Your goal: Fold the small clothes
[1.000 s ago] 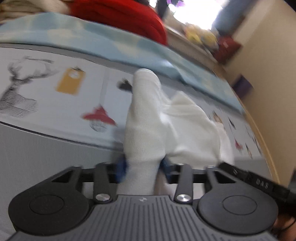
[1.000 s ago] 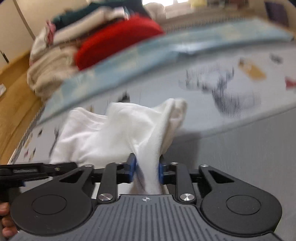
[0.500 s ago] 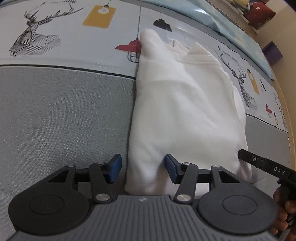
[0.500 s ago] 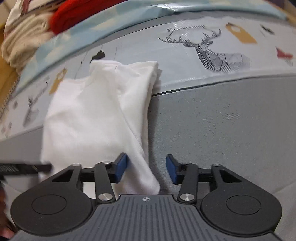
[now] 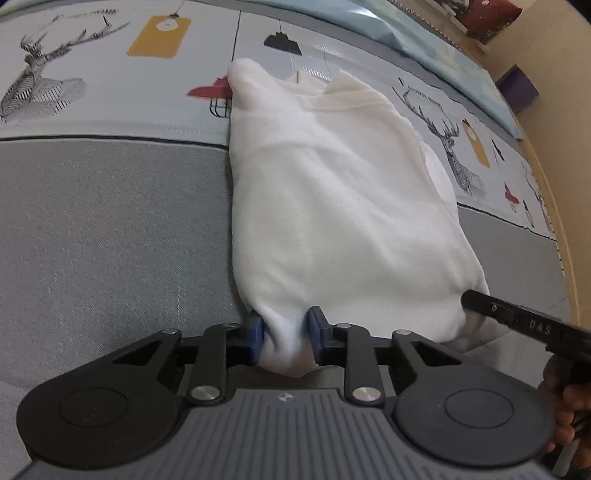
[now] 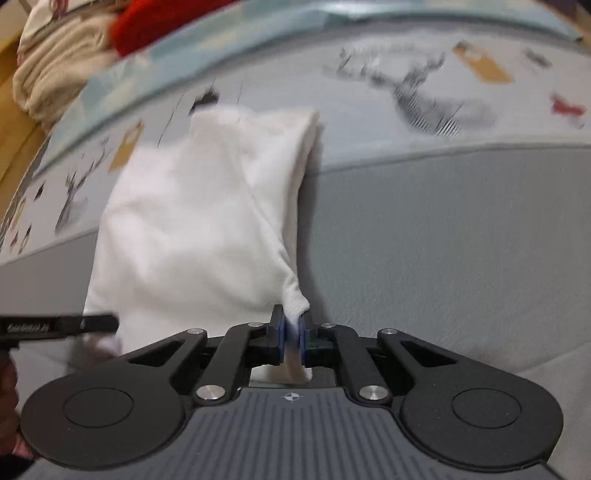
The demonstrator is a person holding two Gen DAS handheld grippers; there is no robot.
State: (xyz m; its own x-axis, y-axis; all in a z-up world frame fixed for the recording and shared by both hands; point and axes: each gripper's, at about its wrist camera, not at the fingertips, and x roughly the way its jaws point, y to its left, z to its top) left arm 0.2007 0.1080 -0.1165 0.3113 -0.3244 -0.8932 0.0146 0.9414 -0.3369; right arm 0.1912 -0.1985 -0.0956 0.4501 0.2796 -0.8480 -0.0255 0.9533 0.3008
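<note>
A white folded garment lies flat on the grey and printed bed cover, its long side running away from me. My left gripper has its closing jaws around the garment's near left corner, and the blue pads press into the bunched cloth. In the right wrist view the same garment fills the left half. My right gripper is closing to a narrow pinch on the near right corner, with a thin tuft of cloth between its pads. One black finger of the right gripper shows in the left wrist view.
The cover carries deer and lamp prints beyond the grey band. A light blue blanket borders the far side, with a pile of red and beige clothes behind it. A hand shows at lower right. Wooden floor lies left.
A second ago both grippers held the garment raised and bunched. It then lay flat with both jaws open. Now both jaws have closed on its near corners, and the views have tilted down.
</note>
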